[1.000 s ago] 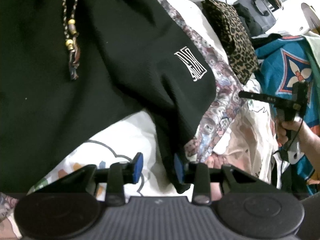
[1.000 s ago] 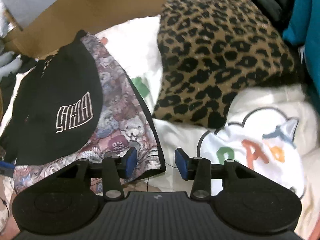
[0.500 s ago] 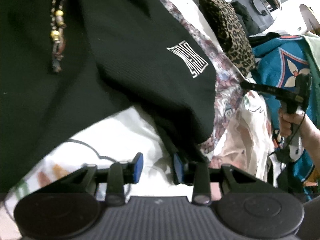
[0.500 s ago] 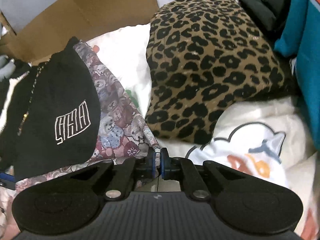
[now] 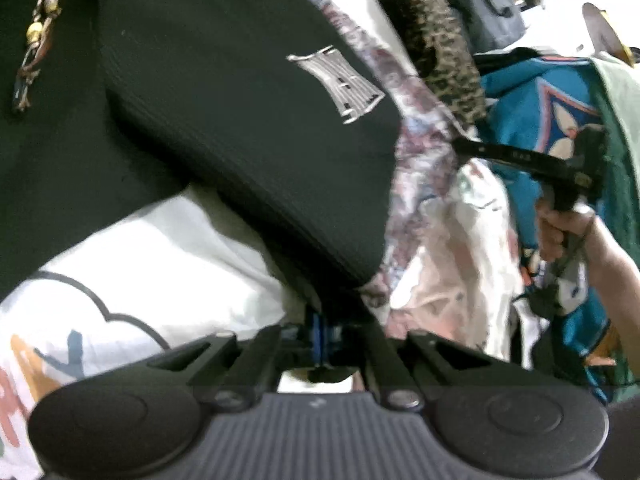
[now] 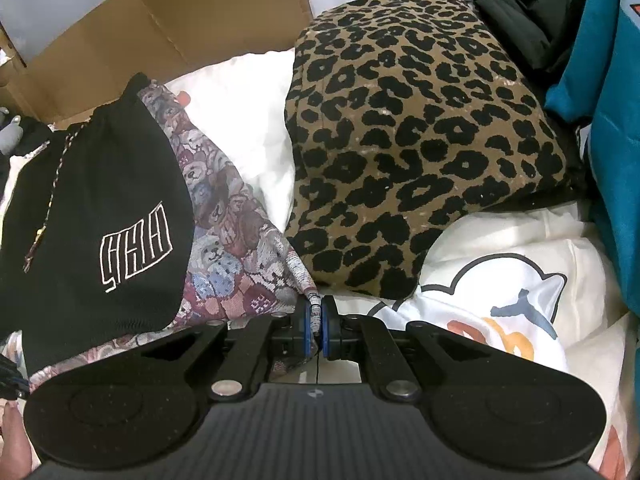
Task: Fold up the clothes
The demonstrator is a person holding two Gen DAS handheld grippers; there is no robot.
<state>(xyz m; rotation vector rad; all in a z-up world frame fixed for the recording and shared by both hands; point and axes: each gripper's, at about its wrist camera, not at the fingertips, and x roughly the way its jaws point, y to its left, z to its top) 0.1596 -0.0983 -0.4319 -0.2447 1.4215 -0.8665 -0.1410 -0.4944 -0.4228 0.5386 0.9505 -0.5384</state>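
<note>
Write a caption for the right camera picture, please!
Right gripper pinching the bear-print cloth beside a leopard cushion.

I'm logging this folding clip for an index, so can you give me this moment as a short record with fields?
garment: black shorts with a white outline logo and a teddy-bear print lining
left hand-held gripper: shut on the black hem at the shorts' lower corner
right hand-held gripper: shut on the edge of the teddy-bear print fabric
underneath: white printed fabric
nearby: leopard-print cushion, cardboard box, teal fabric
image quality: left wrist view blurred
</note>
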